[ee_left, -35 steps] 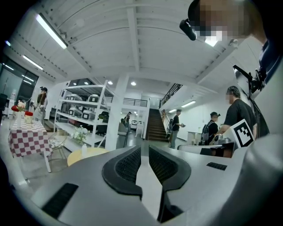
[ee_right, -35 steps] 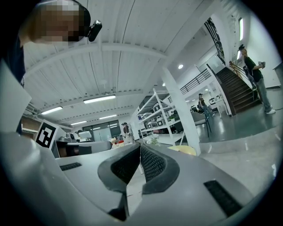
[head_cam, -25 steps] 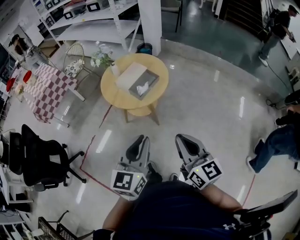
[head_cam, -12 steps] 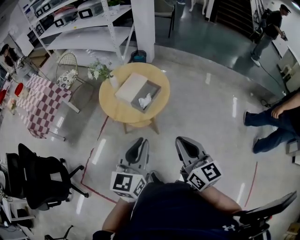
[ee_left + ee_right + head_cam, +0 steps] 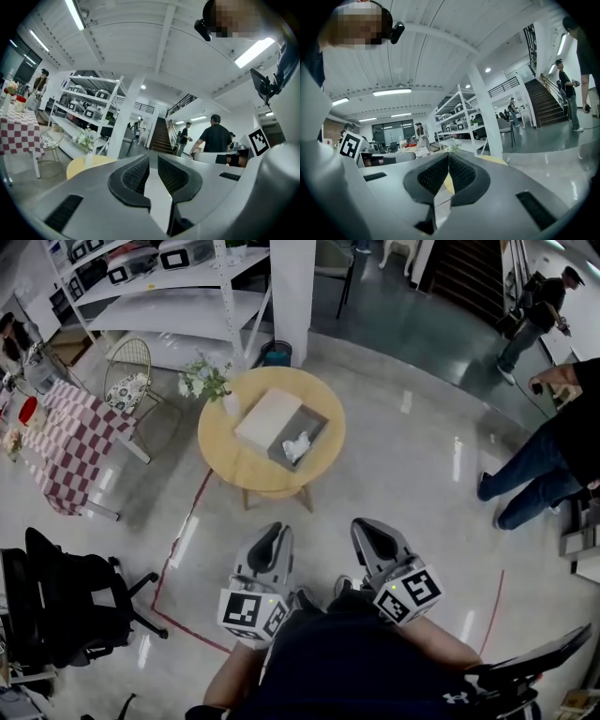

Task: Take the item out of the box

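Matt tools, glossy floor

The left gripper and right gripper look like smooth matt grey plastic; their pads are black and finely ribbed; the floor ahead of them is polished and mirrors the lamps; beyond it, the table looks like pale matt wood; the box on it is dull grey card; the item inside is white and crumpled, paper or cloth.

A round yellow table stands far centre, a vase of white flowers at its left edge. Left: a checked tablecloth, a black office chair. A person stands right.
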